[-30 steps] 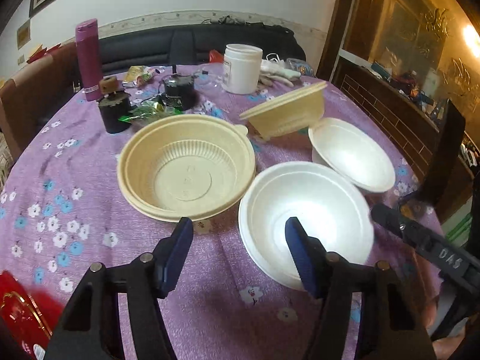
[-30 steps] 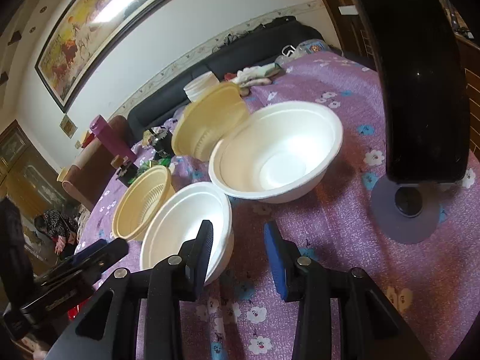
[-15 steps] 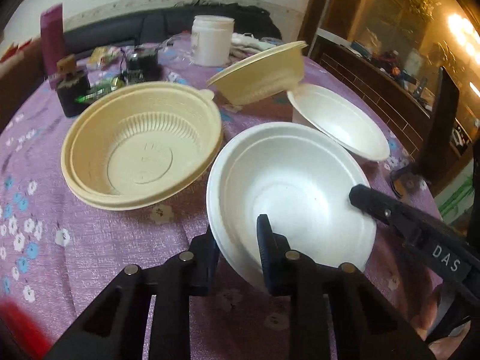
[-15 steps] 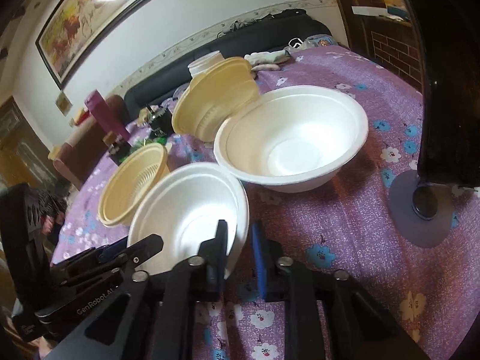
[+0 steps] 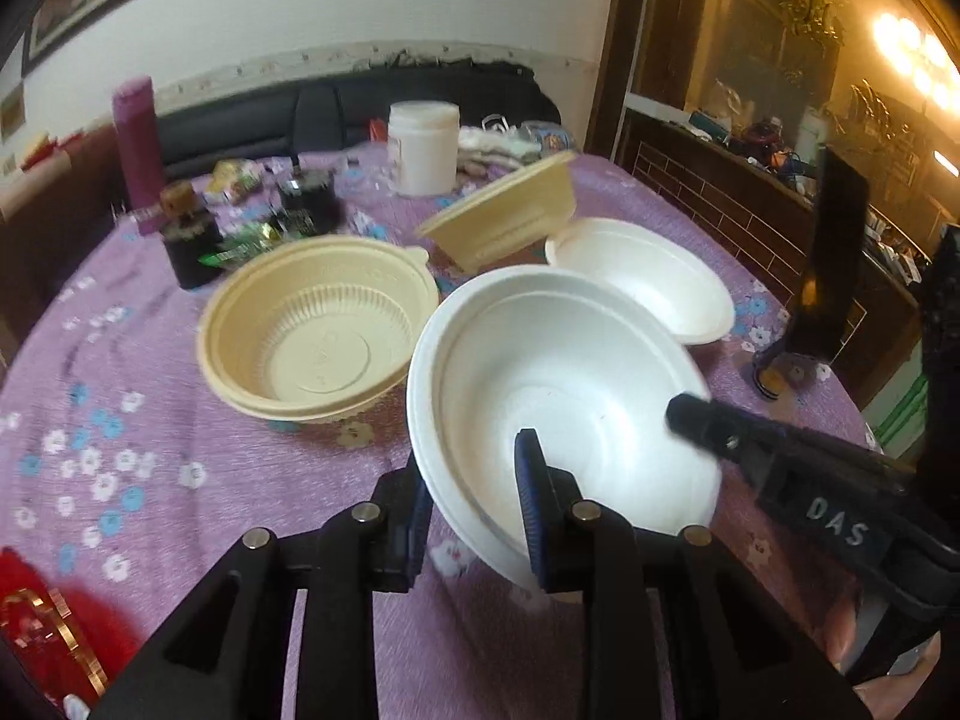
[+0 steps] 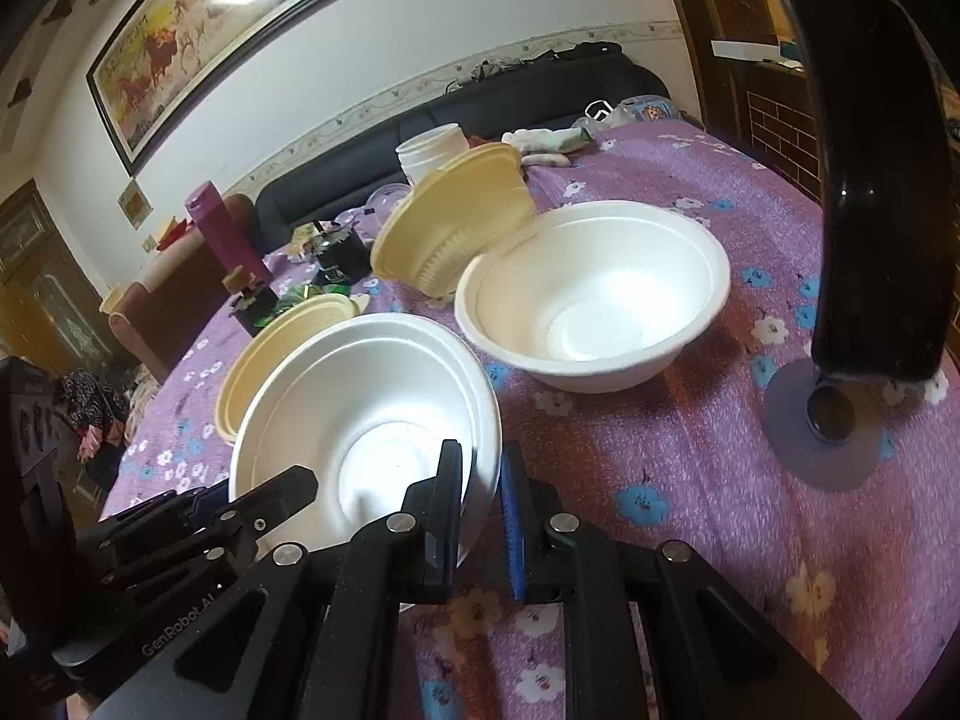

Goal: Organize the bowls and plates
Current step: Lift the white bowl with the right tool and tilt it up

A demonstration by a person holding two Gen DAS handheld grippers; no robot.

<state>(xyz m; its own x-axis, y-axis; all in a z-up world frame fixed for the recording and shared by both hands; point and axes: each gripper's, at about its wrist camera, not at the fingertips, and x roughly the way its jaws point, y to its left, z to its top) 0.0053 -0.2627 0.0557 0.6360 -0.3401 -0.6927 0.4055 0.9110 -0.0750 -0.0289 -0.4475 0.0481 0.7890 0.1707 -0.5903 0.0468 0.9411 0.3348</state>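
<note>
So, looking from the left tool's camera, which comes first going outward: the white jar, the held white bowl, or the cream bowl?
1. Held white bowl, gripped in the left tool.
2. Cream bowl, upright, left of it.
3. White jar, far back by the sofa.

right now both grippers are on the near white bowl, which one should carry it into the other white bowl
Right, probably. The right gripper clamps the near white bowl on the rim facing the other white bowl; the left gripper holds the rim nearer the cream bowl.
</note>
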